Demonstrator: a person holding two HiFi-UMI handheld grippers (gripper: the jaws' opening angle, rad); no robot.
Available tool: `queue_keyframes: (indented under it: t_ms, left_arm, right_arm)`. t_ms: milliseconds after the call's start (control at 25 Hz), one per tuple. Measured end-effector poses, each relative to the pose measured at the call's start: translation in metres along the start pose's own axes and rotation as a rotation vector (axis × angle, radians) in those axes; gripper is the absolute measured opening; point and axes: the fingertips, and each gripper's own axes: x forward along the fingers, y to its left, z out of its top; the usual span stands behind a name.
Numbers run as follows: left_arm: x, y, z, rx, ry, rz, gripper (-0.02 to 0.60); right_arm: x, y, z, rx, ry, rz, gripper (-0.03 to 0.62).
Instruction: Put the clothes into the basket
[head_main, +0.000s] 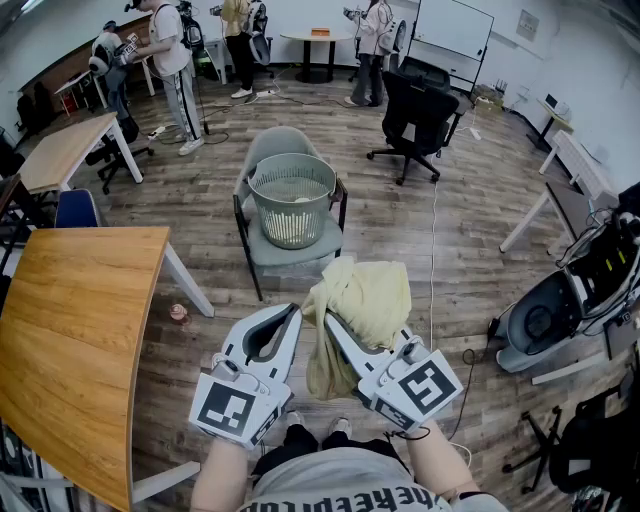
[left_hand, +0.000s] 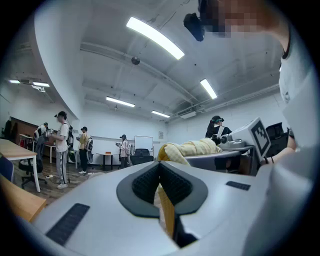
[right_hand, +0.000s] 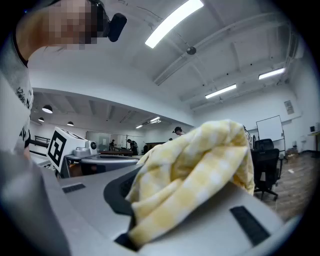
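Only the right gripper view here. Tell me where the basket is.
Observer: The basket stands straight ahead, on a grey chair.
Operator: Say whether it's empty.
Observer: No, something pale lies in it.
Operator: Report the left gripper.
Observer: Its jaws are together, the tip beside the cloth that the right gripper holds.

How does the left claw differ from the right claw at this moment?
The right claw is shut on the yellow checked cloth, which hangs from it; the left claw has its jaws together with no bundle between them. Cloth drapes over the right claw's top; the left claw's top is bare. Both point forward, toward the basket.
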Motion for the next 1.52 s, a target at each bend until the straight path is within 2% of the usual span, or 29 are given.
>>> queue_keyframes:
  t_ms: [680, 960, 1120, 1240, 1520]
  left_arm:
    - [0.005, 0.030, 0.003, -0.006, -0.004, -0.024, 0.014]
    - [0.004, 0.052, -0.002, -0.005, -0.007, -0.040, 0.014]
    - [0.014, 0.061, -0.006, -0.046, -0.016, -0.041, 0.014]
    - [0.028, 0.069, -0.008, -0.047, -0.015, -0.031, 0.014]
    - [0.077, 0.092, -0.011, -0.049, -0.012, 0.009, 0.014]
  right_arm:
    - [0.029, -0.004, -0.002, 0.011, 0.012, -0.026, 0.057]
    - [0.042, -0.010, -0.004, 0.063, 0.010, -0.063, 0.058]
    - [0.044, -0.021, -0.010, 0.086, 0.019, -0.088, 0.058]
    - [0.049, -0.033, -0.014, 0.091, 0.016, -0.095, 0.058]
    - [0.075, -0.081, -0.014, 0.082, 0.009, -0.050, 0.058]
